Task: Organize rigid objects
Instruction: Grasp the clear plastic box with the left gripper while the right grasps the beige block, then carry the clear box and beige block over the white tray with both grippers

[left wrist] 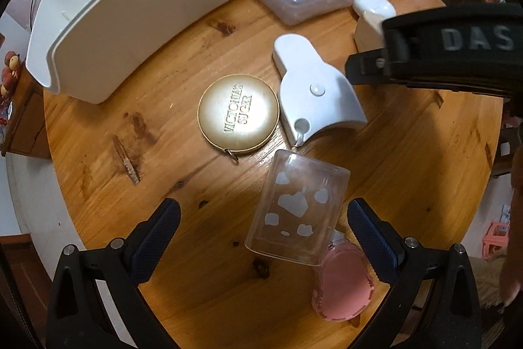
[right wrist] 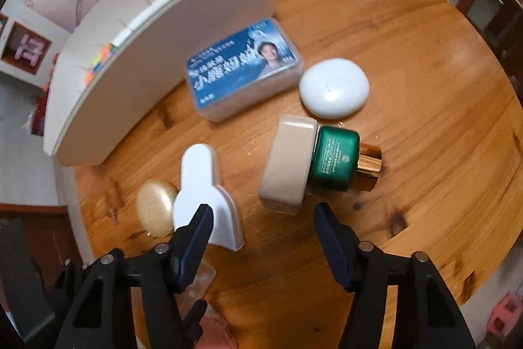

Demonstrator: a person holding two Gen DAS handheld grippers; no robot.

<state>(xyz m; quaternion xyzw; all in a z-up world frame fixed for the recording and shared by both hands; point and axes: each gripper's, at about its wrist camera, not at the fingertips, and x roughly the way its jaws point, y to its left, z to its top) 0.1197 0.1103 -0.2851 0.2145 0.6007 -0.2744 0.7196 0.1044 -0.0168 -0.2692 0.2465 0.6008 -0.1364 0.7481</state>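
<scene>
gold round tin (left wrist: 238,113), green jar (right wrist: 334,157), blue-labelled box (right wrist: 242,66)

Count on round wooden table (right wrist: 408,61): one white bin (right wrist: 157,61) at 10 o'clock, one blue-labelled box (right wrist: 242,67), one white pebble case (right wrist: 334,89), one gold compact (left wrist: 238,113), one white paddle-shaped piece (left wrist: 313,90), one green jar (right wrist: 335,162), one beige block (right wrist: 289,162), one clear bottle (left wrist: 295,206) (pink cap, 6 o'clock).
</scene>
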